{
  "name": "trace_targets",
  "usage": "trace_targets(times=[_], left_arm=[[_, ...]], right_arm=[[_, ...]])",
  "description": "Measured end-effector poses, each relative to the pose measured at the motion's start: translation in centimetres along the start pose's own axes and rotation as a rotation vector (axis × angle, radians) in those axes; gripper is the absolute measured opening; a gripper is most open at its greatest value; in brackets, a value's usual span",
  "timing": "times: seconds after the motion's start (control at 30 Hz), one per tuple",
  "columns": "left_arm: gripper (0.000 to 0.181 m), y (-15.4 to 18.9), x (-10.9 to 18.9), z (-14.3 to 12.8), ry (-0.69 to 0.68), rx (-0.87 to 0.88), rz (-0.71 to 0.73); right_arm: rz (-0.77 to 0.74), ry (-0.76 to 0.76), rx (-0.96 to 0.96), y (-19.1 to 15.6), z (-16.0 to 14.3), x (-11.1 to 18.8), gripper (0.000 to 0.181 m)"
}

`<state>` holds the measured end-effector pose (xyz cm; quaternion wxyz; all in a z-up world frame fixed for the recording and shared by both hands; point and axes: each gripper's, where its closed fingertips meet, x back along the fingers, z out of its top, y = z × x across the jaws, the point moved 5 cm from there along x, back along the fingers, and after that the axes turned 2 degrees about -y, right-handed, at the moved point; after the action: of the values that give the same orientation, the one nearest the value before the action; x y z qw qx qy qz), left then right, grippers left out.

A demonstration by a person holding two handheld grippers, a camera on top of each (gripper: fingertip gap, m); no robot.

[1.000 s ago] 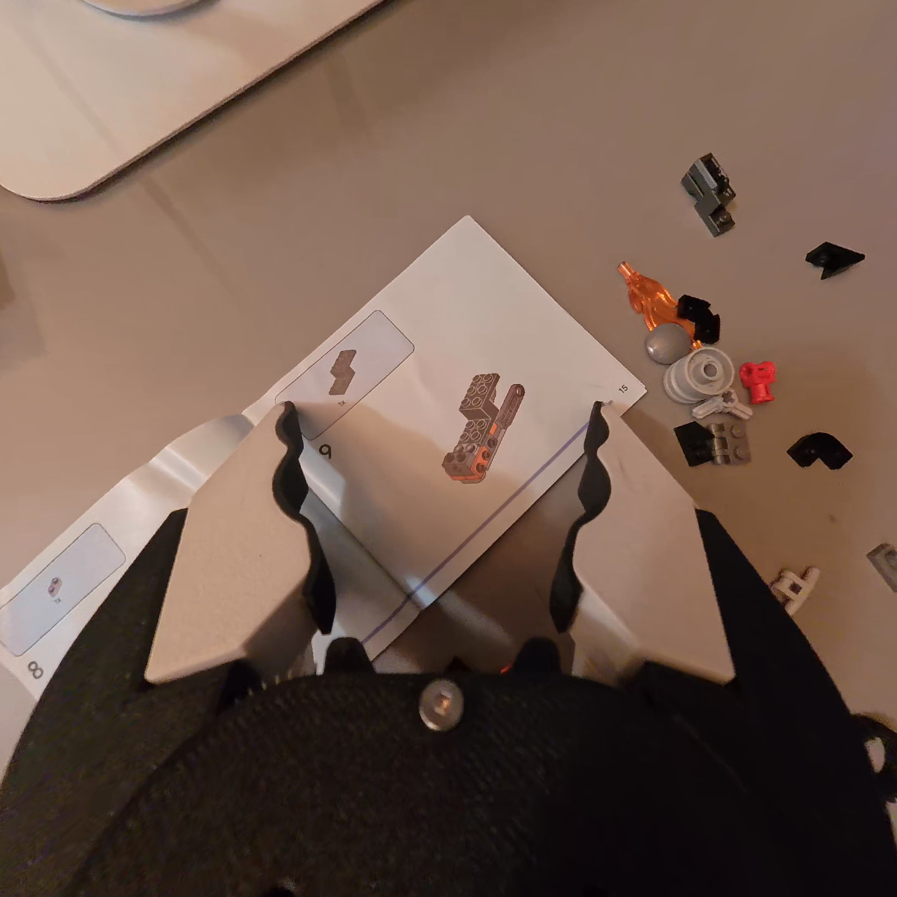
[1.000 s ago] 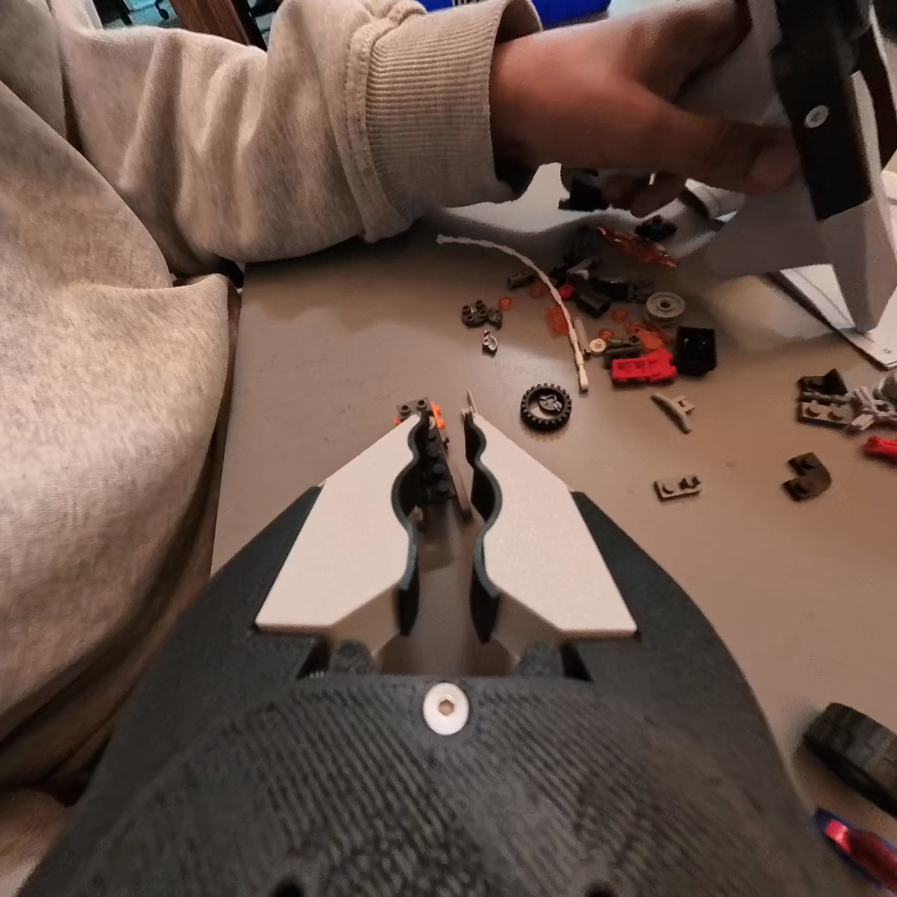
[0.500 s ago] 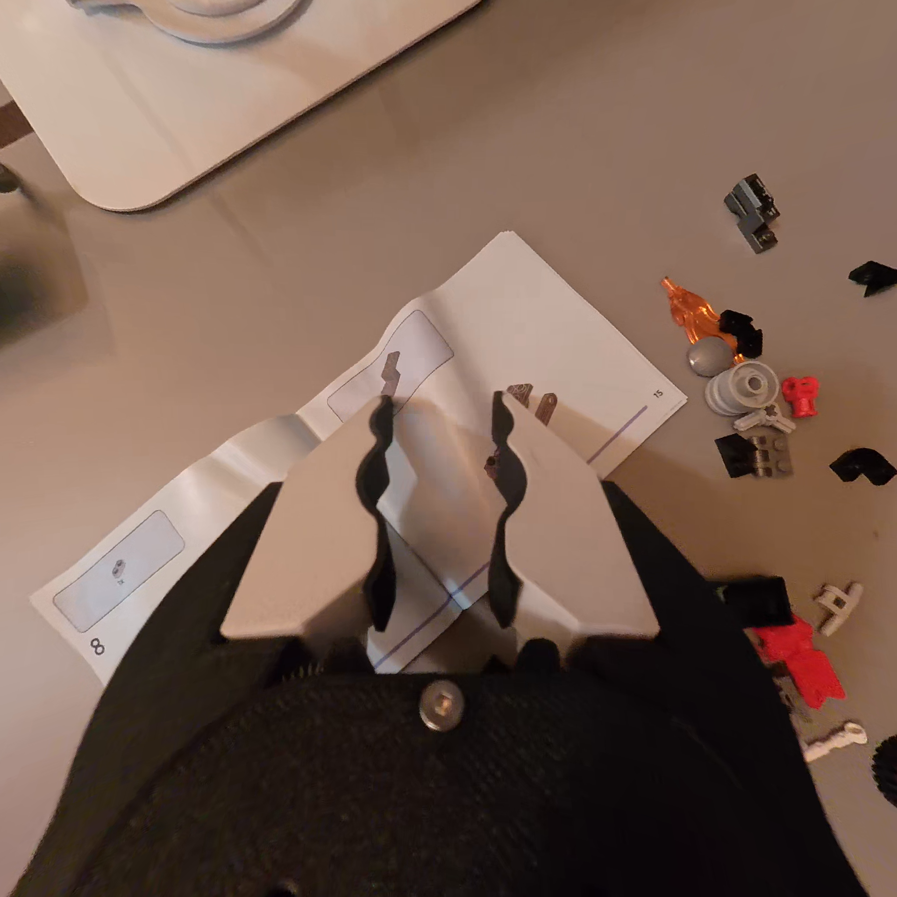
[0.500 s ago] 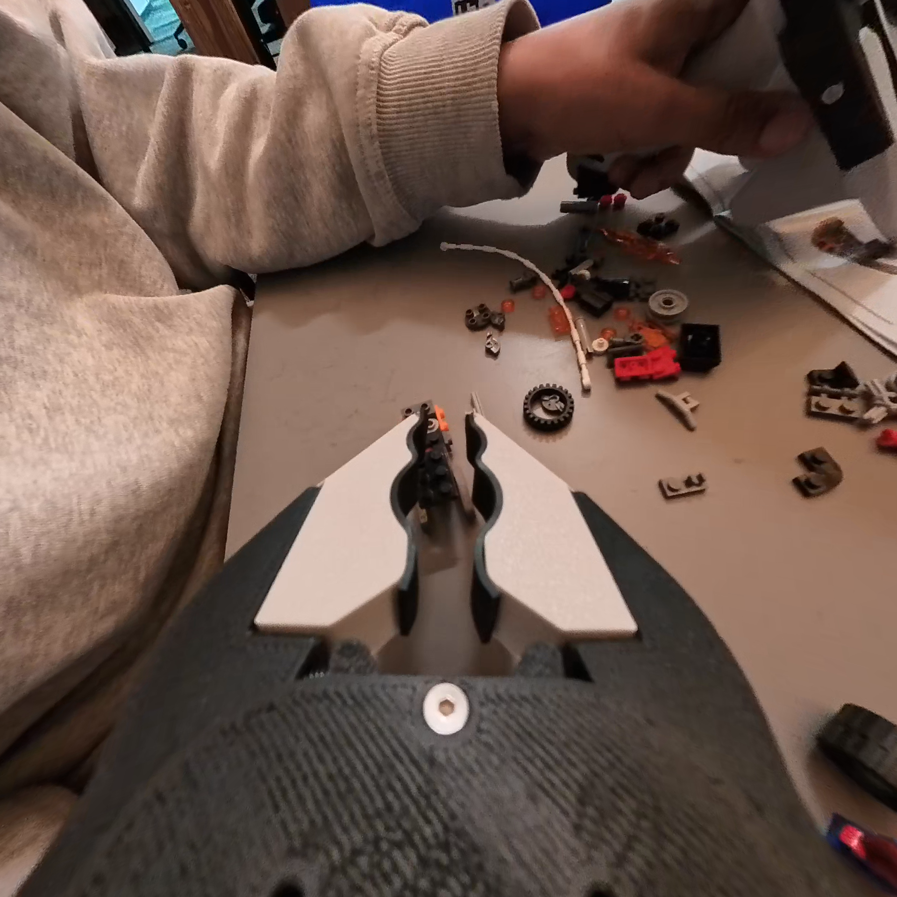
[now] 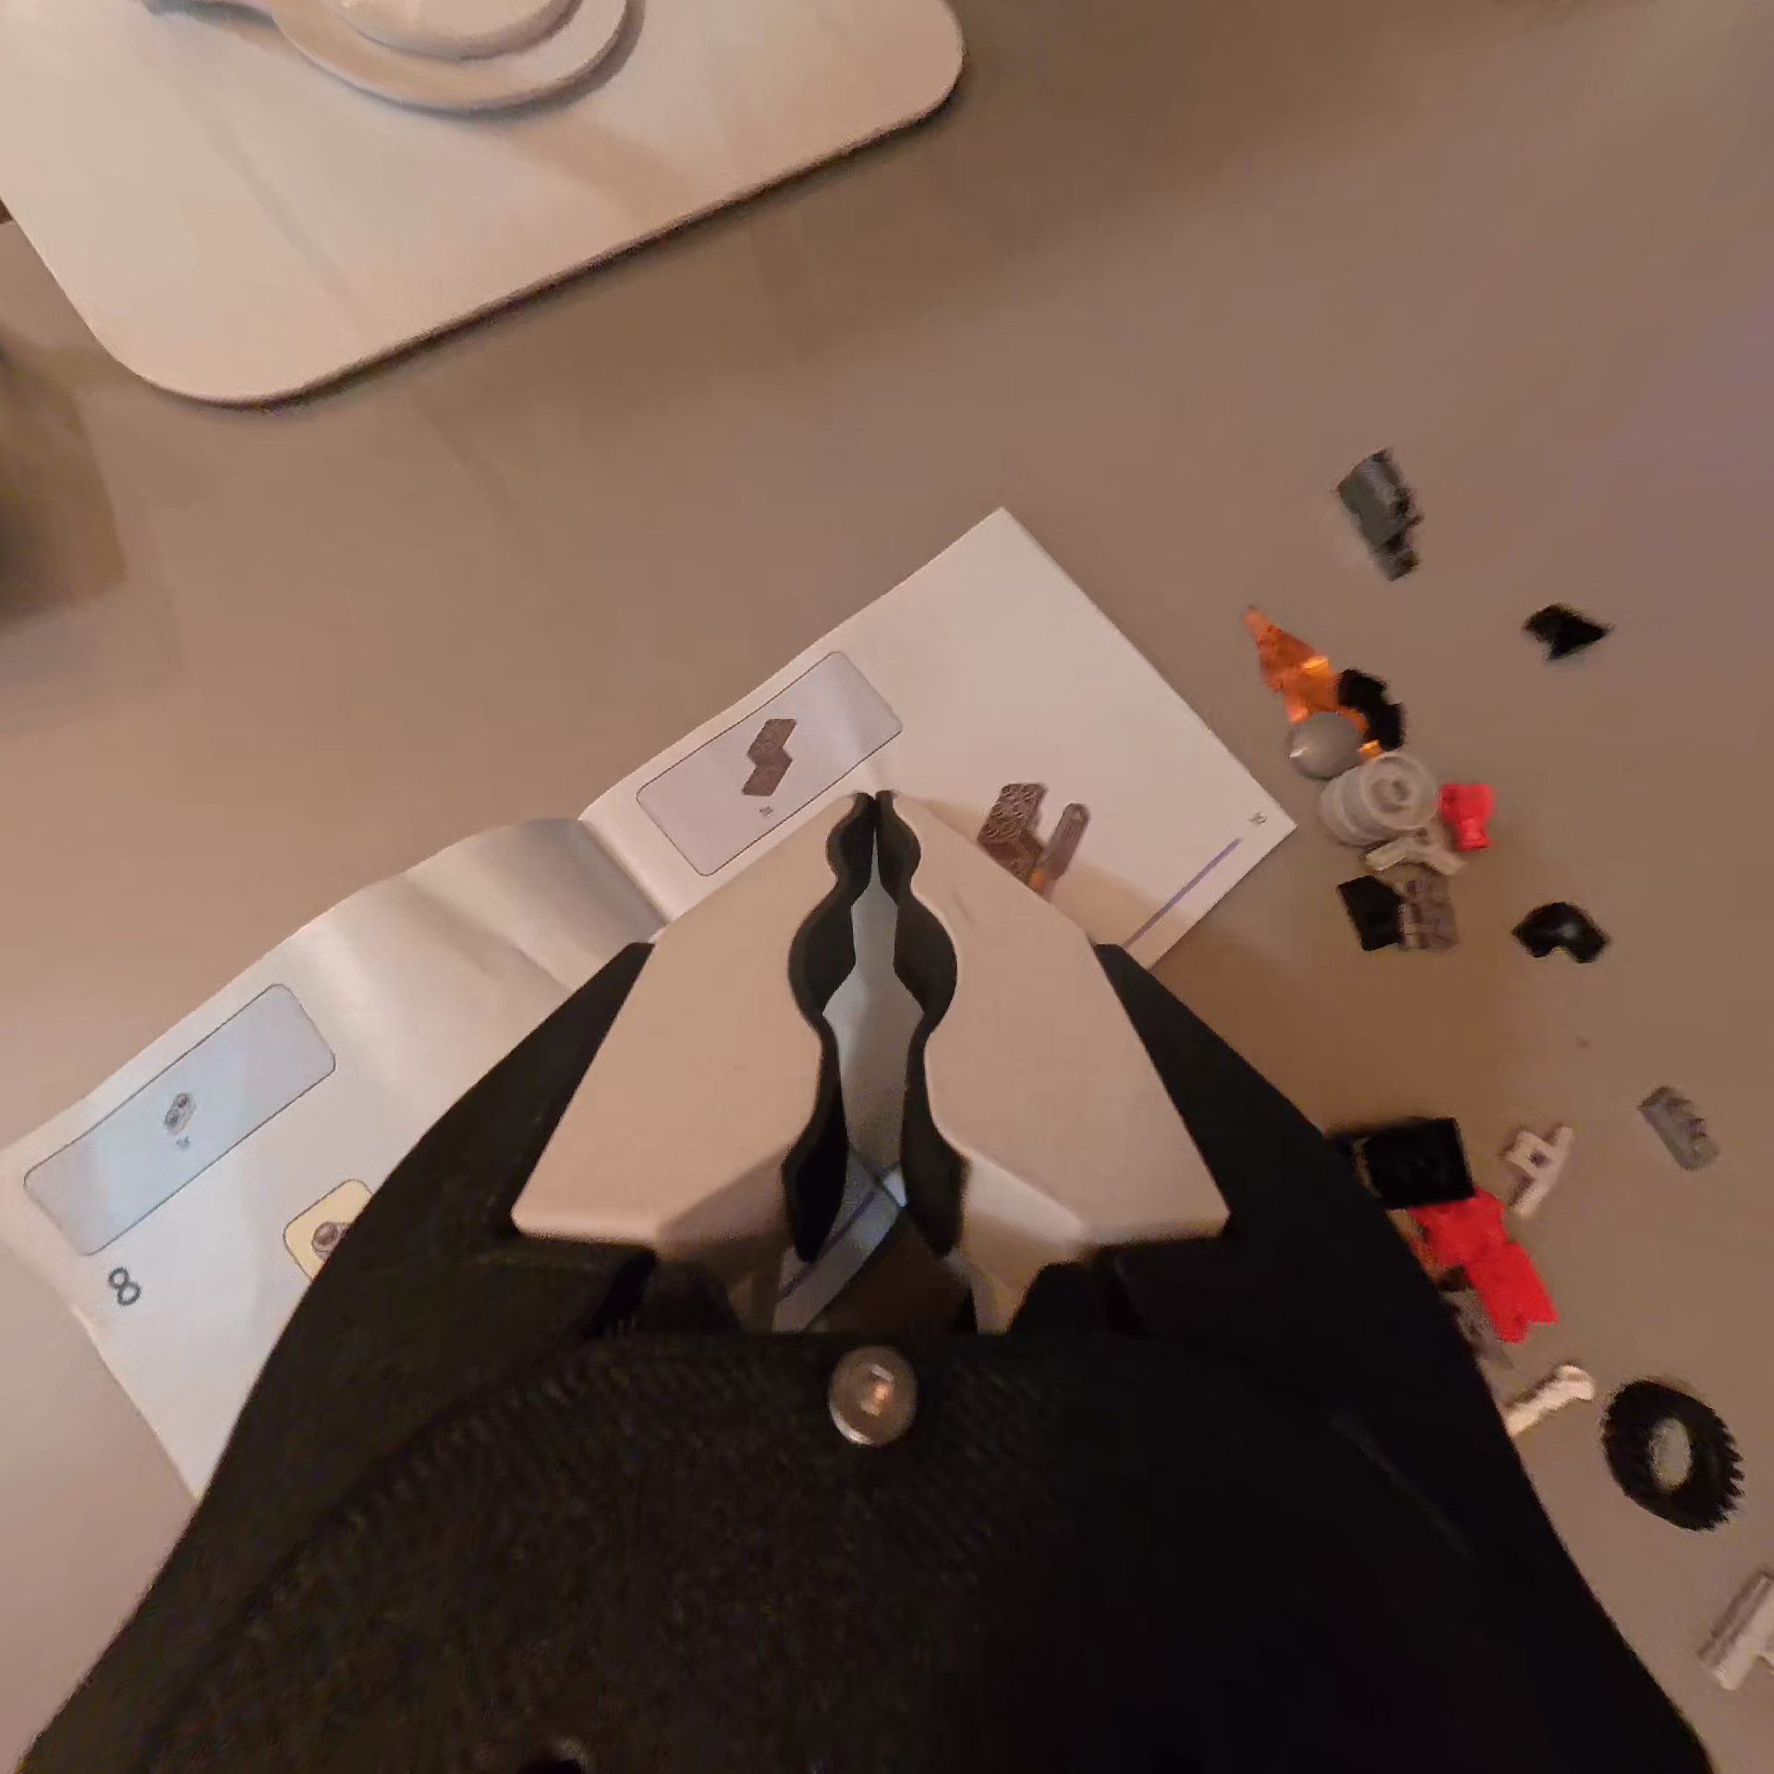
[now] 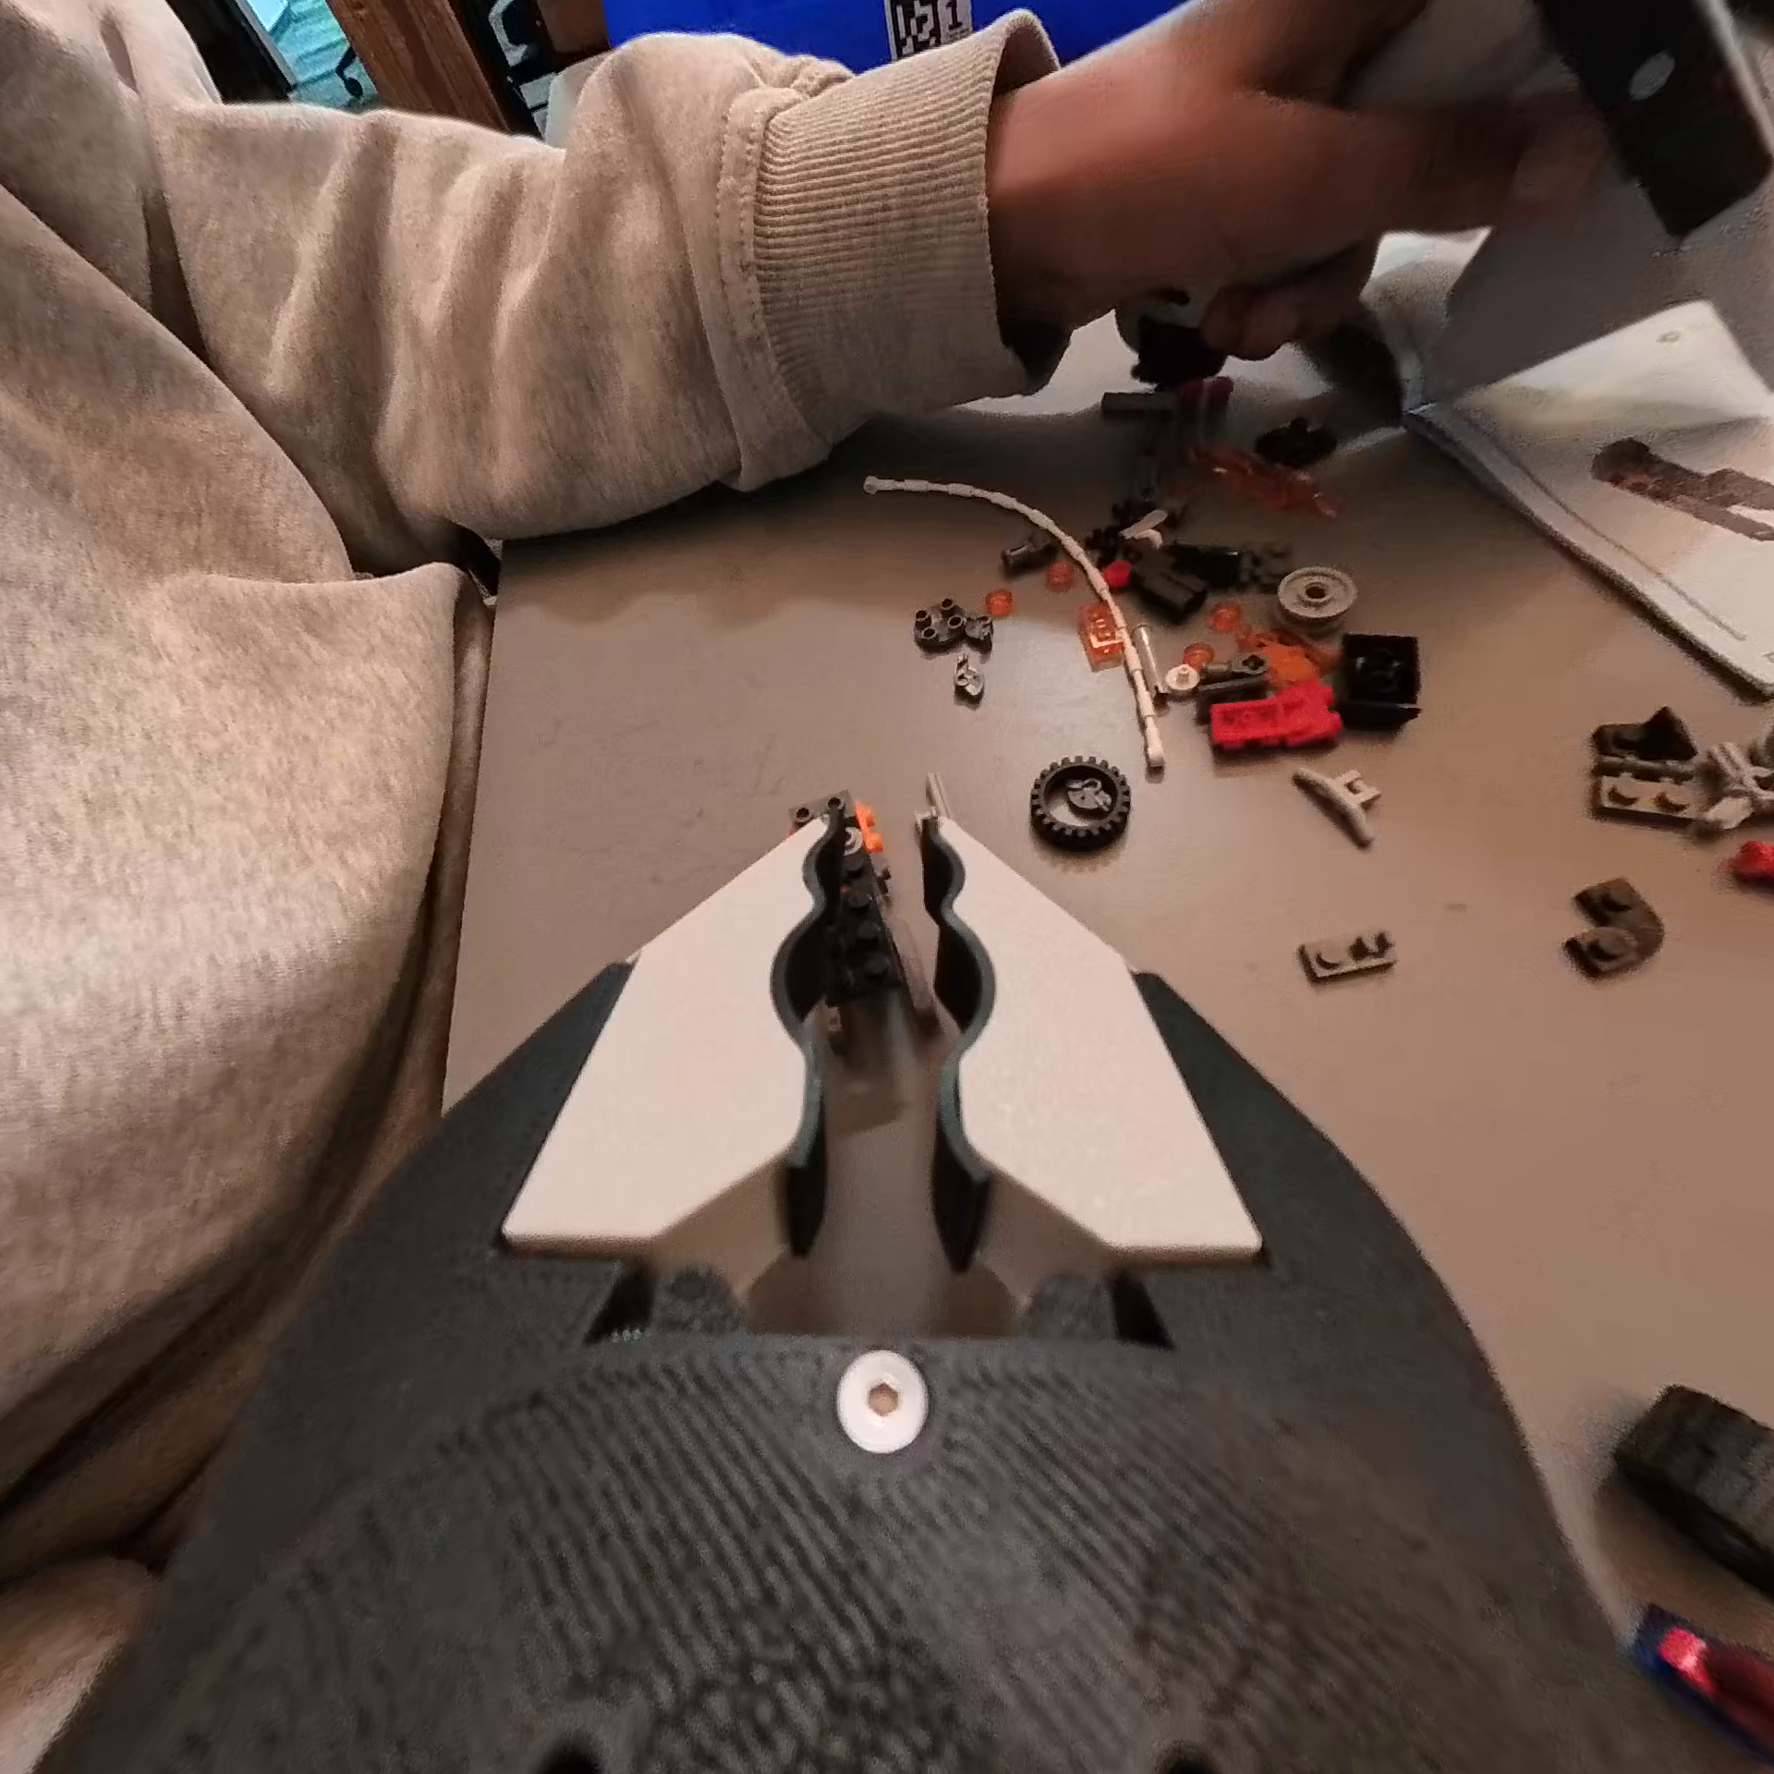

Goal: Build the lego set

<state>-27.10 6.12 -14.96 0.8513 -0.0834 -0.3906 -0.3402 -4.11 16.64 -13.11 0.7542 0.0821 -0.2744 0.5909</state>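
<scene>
Right gripper (image 6: 878,826): we clamp a small black-and-orange sub-assembly (image 6: 857,907) between the jaws, above the table (image 6: 672,691).
Left gripper (image 5: 878,802): tips pressed together, empty, over the instruction booklet (image 5: 1018,662).
Progress: we judge the build early; only this sub-assembly is joined, and many loose pieces (image 6: 1267,715) remain.
Right view only: tyre (image 6: 1079,802), pale hose (image 6: 1104,595), sleeve (image 6: 576,317).
Left view only: open booklet pages, pale board (image 5: 384,221) beyond.

A small black-and-orange studded lego assembly (image 6: 857,912) stood on edge between white fingers; loose black, red, grey and orange plastic pieces (image 6: 1267,715) lay scattered beside an open paper instruction booklet (image 5: 1008,672).
</scene>
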Motion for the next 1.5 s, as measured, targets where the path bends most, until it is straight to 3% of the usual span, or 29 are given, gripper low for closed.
trace_targets(times=[0.03, 0.07, 0.1, 0.13, 0.2, 0.23, 0.4, 0.47, 0.63, 0.73, 0.87, 1.03, 1.23, 1.27, 1.33, 1.37, 1.43, 1.5], left_arm=[[0.003, 0.4, 0.2, 0.4, 0.036, 0.004, -0.034], [0.022, 1.0, 0.4, 0.7, 0.068, -0.001, -0.070], [0.054, 1.6, 0.5, 0.9, 0.086, -0.007, -0.094], [0.068, 2.1, 0.3, 0.9, 0.080, -0.014, -0.101], [0.095, 2.1, -0.8, 0.2, 0.018, -0.037, -0.025], [0.096, 1.9, -1.3, -0.1, -0.007, -0.055, 0.023], [0.086, 1.7, -1.6, -0.1, -0.018, -0.085, 0.102], [0.047, 1.0, -1.4, 0.0, -0.004, -0.069, 0.118], [0.031, 0.7, -1.5, 0.0, -0.008, -0.097, 0.151], [0.009, 0.2, -1.5, 0.2, -0.015, -0.140, 0.220], [0.005, 0.1, -1.5, 0.3, -0.024, -0.160, 0.231], [0.004, -0.2, -1.2, 0.5, -0.017, -0.091, 0.136], [0.002, 0.5, 1.7, 2.1, 0.145, -0.056, -0.006], [0.005, 1.2, 1.9, 2.1, 0.163, -0.058, -0.052], [0.066, 2.3, 1.4, 1.7, 0.129, -0.066, -0.101], [0.085, 2.7, 0.8, 1.3, 0.091, -0.074, -0.104], [0.101, 3.0, -0.5, 0.5, 0.039, -0.104, -0.051], [0.103, 2.7, -1.7, -0.3, -0.034, -0.136, 0.032]], right_arm=[[0.000, -0.001, -0.002, 0.0, 0.0, 0.0, 0.015], [0.000, -0.001, -0.002, 0.0, 0.0, 0.0, 0.015], [0.000, -0.003, -0.002, 0.0, 0.0, 0.0, 0.015], [0.001, -0.005, 0.001, 0.0, -0.1, -0.1, 0.014], [0.003, -0.008, 0.010, -0.1, -0.1, -0.1, 0.010], [0.001, -0.008, 0.015, -0.1, -0.1, -0.1, 0.009], [0.004, 0.001, 0.018, -0.1, 0.0, 0.0, 0.008], [0.004, -0.001, 0.019, -0.1, -0.1, -0.1, 0.008], [0.004, -0.003, 0.021, -0.1, -0.1, -0.1, 0.008], [0.001, -0.003, 0.023, -0.1, -0.1, -0.1, 0.008], [0.000, -0.002, 0.020, -0.1, -0.1, -0.1, 0.008], [-0.003, -0.005, 0.016, 0.0, -0.1, -0.2, 0.009], [-0.001, -0.014, 0.006, 0.1, -0.2, -0.3, 0.010], [0.000, -0.017, 0.005, 0.1, -0.2, -0.3, 0.010], [0.000, -0.021, 0.005, 0.1, -0.2, -0.3, 0.010], [-0.001, -0.021, 0.007, 0.1, -0.2, -0.3, 0.010], [-0.001, -0.018, 0.009, 0.0, -0.2, -0.3, 0.010], [0.000, -0.013, 0.011, 0.0, -0.2, -0.2, 0.009]])
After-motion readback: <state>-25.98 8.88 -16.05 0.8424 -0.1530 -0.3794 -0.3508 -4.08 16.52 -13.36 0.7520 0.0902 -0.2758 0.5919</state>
